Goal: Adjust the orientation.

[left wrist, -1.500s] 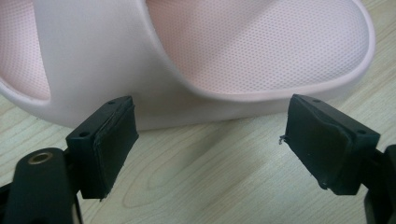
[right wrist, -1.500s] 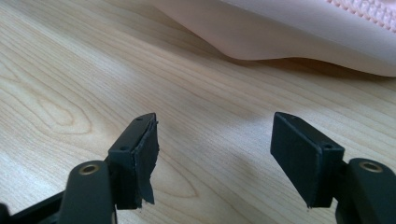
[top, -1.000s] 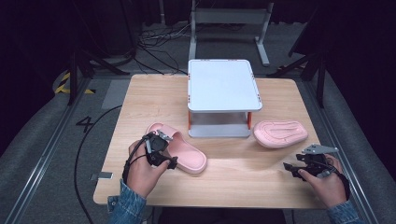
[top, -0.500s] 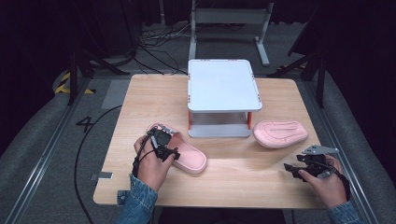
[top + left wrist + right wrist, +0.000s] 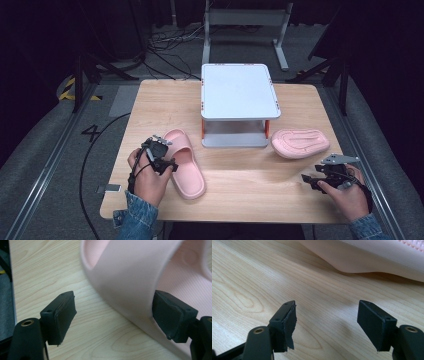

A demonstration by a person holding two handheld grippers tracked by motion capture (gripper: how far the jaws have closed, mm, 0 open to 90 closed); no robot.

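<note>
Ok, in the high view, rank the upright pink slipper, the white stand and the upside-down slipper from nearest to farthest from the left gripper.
From the left gripper:
1. Upright slipper, right beside it, strap between its jaws.
2. White stand, table's far middle.
3. Upside-down slipper, right side.

Left gripper [image 5: 170, 166] beside pink slipper [image 5: 186, 165] on table [image 5: 250, 185]

White two-tier stand [image 5: 238, 95] mid-table on wooden table [image 5: 240, 200]; grey metal frame [image 5: 245, 20] behind.

Surface [image 5: 240, 185] evenly lit from above, floor around it dark. Soft shadow under rack [image 5: 239, 102]. Slipper [image 5: 130, 277] close-up soft, slightly blurred; no glare.
</note>
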